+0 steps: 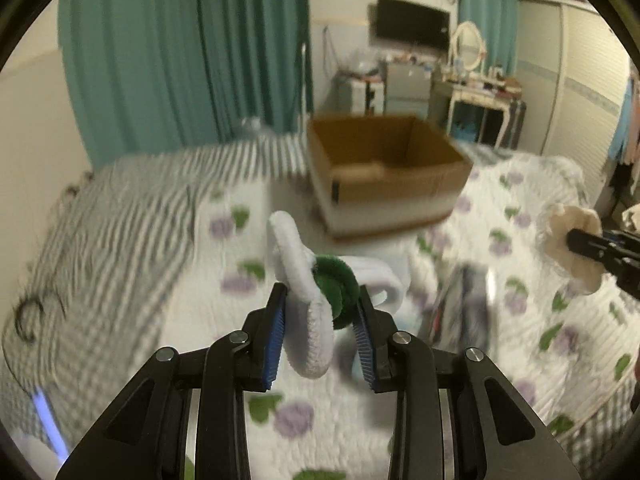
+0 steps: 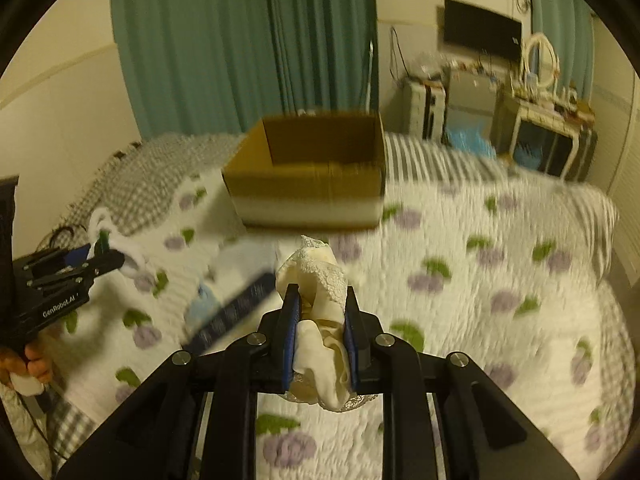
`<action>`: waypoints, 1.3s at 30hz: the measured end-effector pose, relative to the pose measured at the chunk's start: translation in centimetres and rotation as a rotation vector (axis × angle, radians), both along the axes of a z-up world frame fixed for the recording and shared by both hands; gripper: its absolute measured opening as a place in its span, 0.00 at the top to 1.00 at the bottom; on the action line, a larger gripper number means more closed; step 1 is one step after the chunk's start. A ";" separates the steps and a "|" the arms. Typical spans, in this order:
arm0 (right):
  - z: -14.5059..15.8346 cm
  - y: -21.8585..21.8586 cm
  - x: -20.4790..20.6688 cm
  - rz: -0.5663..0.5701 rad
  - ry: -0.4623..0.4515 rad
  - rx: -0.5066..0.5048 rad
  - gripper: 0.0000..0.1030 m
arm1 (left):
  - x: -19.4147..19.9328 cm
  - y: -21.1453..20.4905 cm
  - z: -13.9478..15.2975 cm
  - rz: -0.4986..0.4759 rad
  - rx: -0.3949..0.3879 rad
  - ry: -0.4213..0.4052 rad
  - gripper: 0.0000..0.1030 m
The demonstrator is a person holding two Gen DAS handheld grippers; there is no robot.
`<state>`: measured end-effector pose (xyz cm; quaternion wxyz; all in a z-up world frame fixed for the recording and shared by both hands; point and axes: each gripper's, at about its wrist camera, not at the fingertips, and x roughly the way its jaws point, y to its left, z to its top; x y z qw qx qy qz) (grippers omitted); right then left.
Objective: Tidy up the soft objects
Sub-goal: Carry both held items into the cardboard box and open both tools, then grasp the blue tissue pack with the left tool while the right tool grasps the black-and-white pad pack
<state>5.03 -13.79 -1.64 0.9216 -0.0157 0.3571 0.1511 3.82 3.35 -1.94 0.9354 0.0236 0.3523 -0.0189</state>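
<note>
My left gripper (image 1: 322, 294) is shut on a white and green plush piece (image 1: 308, 280) and holds it above the bed. It also shows at the left of the right wrist view (image 2: 106, 258). My right gripper (image 2: 319, 292) is shut on a cream lace cloth (image 2: 320, 276), also held above the bed; it shows at the right edge of the left wrist view (image 1: 576, 246). An open cardboard box (image 1: 384, 168) stands on the bed ahead of both grippers, and shows in the right wrist view (image 2: 308, 176).
The bed has a white quilt with purple flowers (image 2: 460, 280) and a grey checked sheet (image 1: 120, 208). A dark blue and light blue item (image 2: 232, 300) lies on the quilt between the grippers. Teal curtains, a TV and a dresser stand behind the bed.
</note>
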 end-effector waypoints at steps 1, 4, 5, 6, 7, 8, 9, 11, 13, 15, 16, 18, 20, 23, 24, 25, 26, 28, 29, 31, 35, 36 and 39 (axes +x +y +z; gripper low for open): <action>1.0 0.1 0.6 0.010 -0.016 0.001 0.82 | 0.3 -0.3 1.0 -0.010 0.002 -0.018 0.70; 3.3 0.1 2.5 0.024 -0.054 0.001 0.82 | 2.0 -1.4 4.0 -0.031 0.018 -0.079 0.70; 3.9 0.2 3.1 0.031 -0.064 -0.001 0.82 | 2.8 -1.8 4.9 -0.038 0.027 -0.098 0.69; 4.5 0.4 3.9 0.037 -0.075 -0.003 0.82 | 3.5 -2.2 5.6 -0.044 0.034 -0.115 0.69; 5.2 0.6 5.0 0.041 -0.088 -0.005 0.82 | 4.5 -2.7 6.3 -0.052 0.040 -0.132 0.69; 5.6 0.7 5.8 0.045 -0.096 -0.007 0.82 | 5.3 -3.1 6.7 -0.058 0.042 -0.143 0.69; 6.1 0.9 6.8 0.046 -0.106 -0.011 0.82 | 6.3 -3.5 7.0 -0.064 0.044 -0.150 0.69; 6.6 1.5 9.1 0.049 -0.124 -0.024 0.82 | 8.9 -4.4 7.0 -0.073 0.056 -0.140 0.69; 6.5 1.9 11.9 0.054 -0.119 -0.014 0.82 | 11.8 -5.1 6.3 -0.082 0.071 -0.121 0.69; 5.9 2.1 14.4 0.056 -0.102 0.004 0.82 | 14.4 -5.6 5.3 -0.089 0.079 -0.099 0.69; 5.2 2.3 16.1 0.054 -0.086 0.011 0.82 | 15.4 -5.7 4.8 -0.092 0.080 -0.092 0.69; 3.9 2.4 18.5 0.051 -0.060 0.021 0.82 | 17.7 -6.1 3.3 -0.097 0.075 -0.073 0.68; 2.4 2.6 21.0 0.046 -0.036 0.022 0.82 | 19.7 -6.1 1.7 -0.104 0.066 -0.052 0.67; 0.5 2.7 23.8 0.043 -0.013 0.038 0.82 | 22.1 -6.6 -0.4 -0.110 0.093 -0.047 0.64; -0.1 2.6 24.6 0.046 -0.006 0.049 0.82 | 22.5 -6.7 -0.8 -0.110 0.097 -0.050 0.64; -0.7 2.7 25.4 0.047 0.000 0.062 0.82 | 22.9 -6.6 -1.1 -0.116 0.095 -0.050 0.64; -1.3 2.6 25.8 0.046 0.004 0.071 0.81 | 23.3 -6.5 -1.5 -0.130 0.083 -0.048 0.60; -2.2 2.6 26.7 0.040 0.014 0.077 0.73 | 24.0 -6.2 -1.8 -0.140 0.057 -0.046 0.45; -2.6 2.5 26.9 0.033 0.012 0.073 0.64 | 24.1 -6.1 -2.0 -0.139 0.051 -0.052 0.33; -3.0 2.3 26.8 0.024 0.004 0.067 0.42 | 24.0 -5.9 -1.9 -0.127 0.059 -0.074 0.20; -2.2 1.9 26.0 0.001 -0.015 0.082 0.22 | 23.2 -5.7 -0.9 -0.095 0.076 -0.094 0.20; -1.8 1.8 25.7 -0.006 -0.023 0.077 0.21 | 22.9 -5.6 -0.6 -0.090 0.077 -0.098 0.20; 0.9 1.4 23.9 -0.012 -0.055 0.075 0.19 | 21.0 -5.3 1.4 -0.077 0.089 -0.127 0.20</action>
